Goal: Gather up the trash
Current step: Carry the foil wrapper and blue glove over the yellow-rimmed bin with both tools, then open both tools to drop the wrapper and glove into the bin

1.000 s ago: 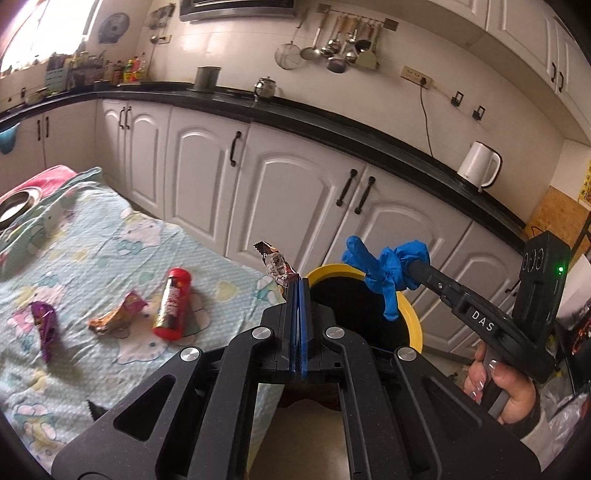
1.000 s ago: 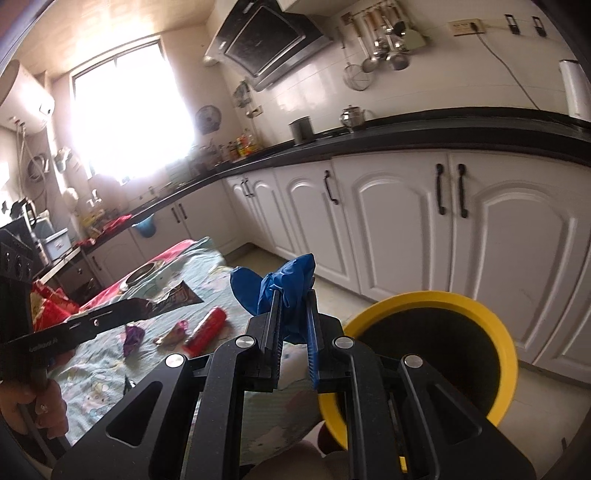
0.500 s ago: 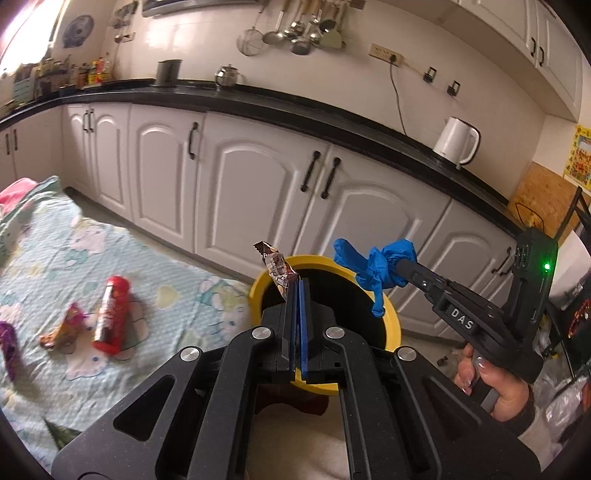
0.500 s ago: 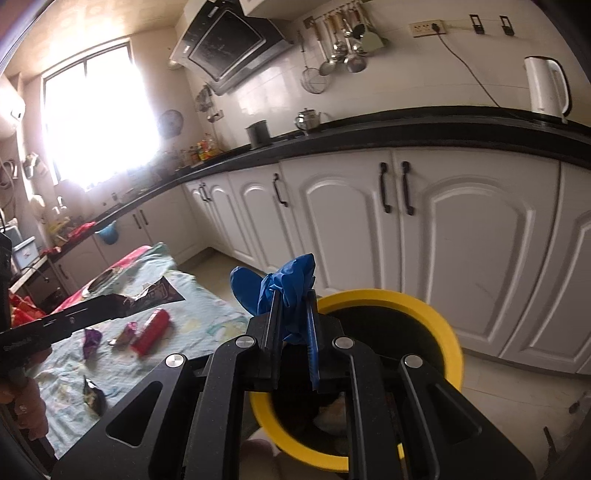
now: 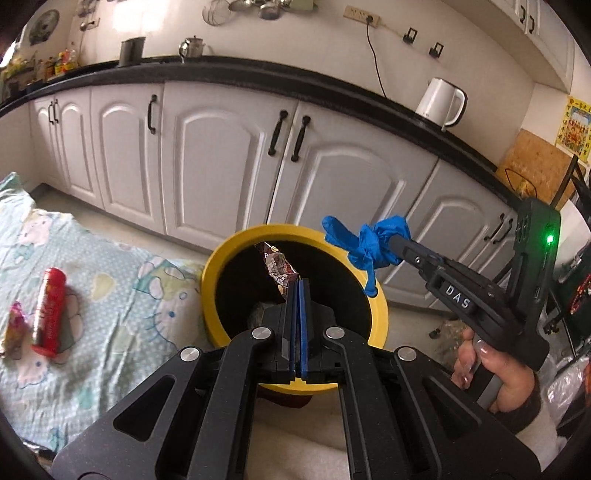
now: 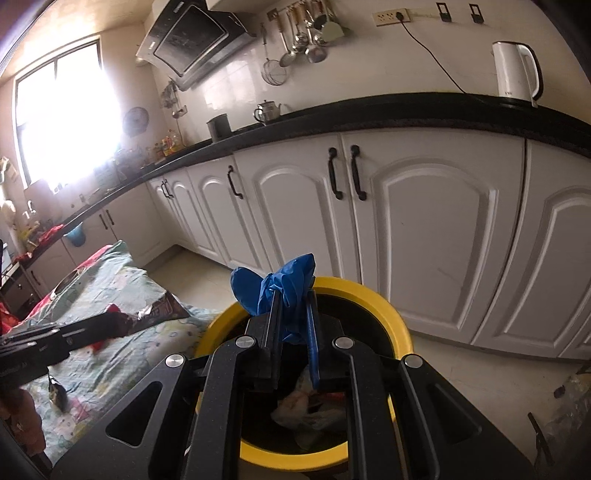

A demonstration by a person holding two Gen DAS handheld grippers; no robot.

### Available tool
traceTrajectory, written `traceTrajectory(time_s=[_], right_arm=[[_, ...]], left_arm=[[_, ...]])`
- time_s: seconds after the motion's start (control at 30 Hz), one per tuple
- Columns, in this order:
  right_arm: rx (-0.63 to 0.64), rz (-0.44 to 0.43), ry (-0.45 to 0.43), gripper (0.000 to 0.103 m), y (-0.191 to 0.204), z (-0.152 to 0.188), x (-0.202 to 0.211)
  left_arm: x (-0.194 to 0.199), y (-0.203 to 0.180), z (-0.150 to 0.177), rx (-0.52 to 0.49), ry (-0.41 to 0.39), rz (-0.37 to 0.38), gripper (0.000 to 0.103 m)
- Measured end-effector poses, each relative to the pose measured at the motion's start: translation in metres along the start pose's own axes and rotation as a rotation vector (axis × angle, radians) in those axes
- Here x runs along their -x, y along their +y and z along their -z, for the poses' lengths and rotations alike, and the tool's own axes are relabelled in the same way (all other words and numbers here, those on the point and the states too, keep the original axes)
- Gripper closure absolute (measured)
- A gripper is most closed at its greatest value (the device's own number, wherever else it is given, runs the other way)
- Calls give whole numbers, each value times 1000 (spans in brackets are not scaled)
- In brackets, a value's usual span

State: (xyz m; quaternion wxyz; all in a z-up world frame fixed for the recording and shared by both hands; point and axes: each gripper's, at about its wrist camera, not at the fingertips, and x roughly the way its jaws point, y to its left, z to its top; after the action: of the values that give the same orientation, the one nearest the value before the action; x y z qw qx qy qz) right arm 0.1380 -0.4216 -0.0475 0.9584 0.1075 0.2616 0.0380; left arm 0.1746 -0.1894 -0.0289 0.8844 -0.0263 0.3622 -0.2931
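Altogether one bin [image 5: 218, 266], one glove [image 5: 369, 240], one wrapper [image 5: 277, 266]

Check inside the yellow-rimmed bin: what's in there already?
In the round yellow-rimmed black bin, the right wrist view shows crumpled whitish wrappers with something red among them. The right claw and its frame cover much of the bottom, so the rest cannot be seen.

Kitchen bg: white cabinets [image 6: 424, 229] w/ black handles, black counter [image 6: 369, 107], white kettle [image 6: 515, 70], range hood [image 6: 192, 35], blown-out window [image 6: 62, 114], pale tile floor [image 6: 192, 277].
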Motion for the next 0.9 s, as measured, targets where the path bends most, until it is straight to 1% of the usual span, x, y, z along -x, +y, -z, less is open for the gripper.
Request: traceTrajectory(time_s=[0.27,0.5,0.77,0.9], right_arm=[[-14,15,34,92,-13,7,-11],[-19,27,84,92,-20,17,-24],[-31,50,135,91,-28,28,-39],[-28,52,147,90,-28,31,-43]], left_arm=[[-29,-4,11,-2,64,29,103],[-51,-8,19,-11,124,49,103],[-71,-5,23,3,180,55,103],[-75,-3,23,8,186,42,103]])
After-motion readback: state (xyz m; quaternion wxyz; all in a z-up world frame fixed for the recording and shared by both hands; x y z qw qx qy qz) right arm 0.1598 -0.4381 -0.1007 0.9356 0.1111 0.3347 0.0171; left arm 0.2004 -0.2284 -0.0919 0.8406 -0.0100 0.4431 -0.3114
